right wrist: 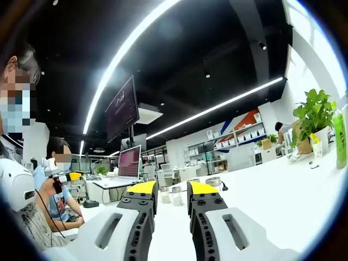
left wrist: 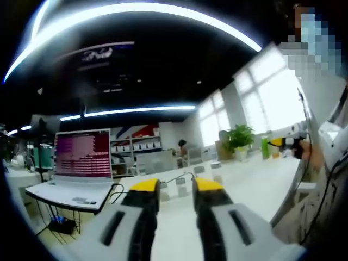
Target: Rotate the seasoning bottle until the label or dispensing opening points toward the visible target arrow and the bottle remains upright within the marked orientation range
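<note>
Several small clear seasoning jars [left wrist: 181, 186] with pale lids stand upright in a loose group on the white table [left wrist: 255, 185], just beyond my left gripper [left wrist: 176, 187]. Its yellow-tipped jaws are open and hold nothing. In the right gripper view the same jars [right wrist: 176, 196] show past the open, empty right gripper [right wrist: 172, 190], and another jar [right wrist: 213, 182] stands just to its right. The right gripper [left wrist: 287, 142] also appears at the far right of the left gripper view, held in a hand. The left gripper [right wrist: 68, 176] shows at the left of the right gripper view. No arrow mark is visible.
An open laptop [left wrist: 81, 155] with cables sits at the table's left end. A potted plant [right wrist: 312, 117] and a green bottle [right wrist: 340, 136] stand at the far side. A dark screen [right wrist: 122, 109] hangs overhead. A person's sleeve [left wrist: 331, 141] is at the right, and a seated person [right wrist: 57, 204] is at the left.
</note>
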Demonstrator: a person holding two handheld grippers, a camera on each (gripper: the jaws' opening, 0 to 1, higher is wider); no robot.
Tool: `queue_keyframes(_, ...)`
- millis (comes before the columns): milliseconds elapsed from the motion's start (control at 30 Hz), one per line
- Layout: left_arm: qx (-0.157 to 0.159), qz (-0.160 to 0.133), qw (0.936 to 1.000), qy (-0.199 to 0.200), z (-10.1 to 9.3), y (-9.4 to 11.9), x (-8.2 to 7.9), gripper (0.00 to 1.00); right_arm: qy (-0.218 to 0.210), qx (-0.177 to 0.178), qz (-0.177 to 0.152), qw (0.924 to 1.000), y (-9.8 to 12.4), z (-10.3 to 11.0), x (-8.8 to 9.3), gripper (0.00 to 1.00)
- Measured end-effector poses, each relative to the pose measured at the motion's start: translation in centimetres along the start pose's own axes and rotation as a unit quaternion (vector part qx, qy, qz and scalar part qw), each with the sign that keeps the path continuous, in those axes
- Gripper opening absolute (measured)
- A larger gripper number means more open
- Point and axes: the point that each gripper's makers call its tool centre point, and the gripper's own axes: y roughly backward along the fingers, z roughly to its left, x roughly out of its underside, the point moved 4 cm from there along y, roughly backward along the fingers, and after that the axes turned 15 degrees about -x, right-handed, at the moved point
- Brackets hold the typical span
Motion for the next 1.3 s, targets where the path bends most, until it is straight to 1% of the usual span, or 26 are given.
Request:
queue_keyframes(167, 0.005, 0.007, 1.0000, 0.002, -0.6, -0.7, 0.4, 0.25, -0.002, 0.005, -0.001, 1.0000, -0.1, -0.5, 0.0, 0.21)
queue_keyframes(300, 0.019, 0.007, 0.9998, 0.000, -1.5, -0.9, 0.7, 0.25, -0.001, 0.009, -0.005, 0.9999, -0.4, -0.7, -0.1, 0.21)
queue_keyframes(400, 0.018, 0.015, 0.9997, -0.002, -1.5, -0.8, 1.2, 0.25, -0.010, 0.002, -0.013, 0.9999, -1.0, -0.8, 0.0, 0.21)
queue_keyframes(467, 0.014, 0.018, 0.9997, 0.000, -1.4, -0.6, 1.3, 0.25, -0.012, 0.001, -0.012, 0.9999, -1.3, -1.1, 0.1, 0.21)
queue_keyframes(667, -0.004, 0.010, 0.9999, 0.001, -1.0, 0.5, 0.8, 0.25, -0.001, 0.003, -0.006, 1.0000, -2.4, -2.0, -0.6, 0.21)
queue_keyframes(833, -0.024, 0.015, 0.9996, -0.005, -0.3, 1.5, 0.6, 0.24, 0.013, -0.010, 0.006, 0.9998, -4.1, -2.3, -0.7, 0.21)
queue_keyframes(900, -0.033, 0.012, 0.9994, -0.005, -0.2, 2.0, 0.3, 0.24, 0.011, -0.016, 0.007, 0.9998, -4.9, -2.6, -0.5, 0.21)
queue_keyframes(1067, -0.058, 0.006, 0.9983, -0.009, 0.5, 3.6, -0.2, 0.24, -0.010, -0.026, 0.011, 0.9996, -6.9, -3.6, 0.7, 0.21)
queue_keyframes(1133, -0.068, 0.009, 0.9976, -0.008, 0.8, 4.0, -0.2, 0.24, -0.012, -0.032, 0.012, 0.9993, -7.8, -3.7, 1.0, 0.21)
queue_keyframes(1233, -0.084, 0.018, 0.9963, -0.007, 1.2, 4.7, 0.2, 0.24, -0.007, -0.040, 0.024, 0.9989, -9.0, -4.1, 1.4, 0.21)
queue_keyframes(1300, -0.089, 0.021, 0.9957, -0.008, 1.3, 5.1, 0.2, 0.24, -0.005, -0.043, 0.031, 0.9986, -9.9, -4.5, 1.6, 0.21)
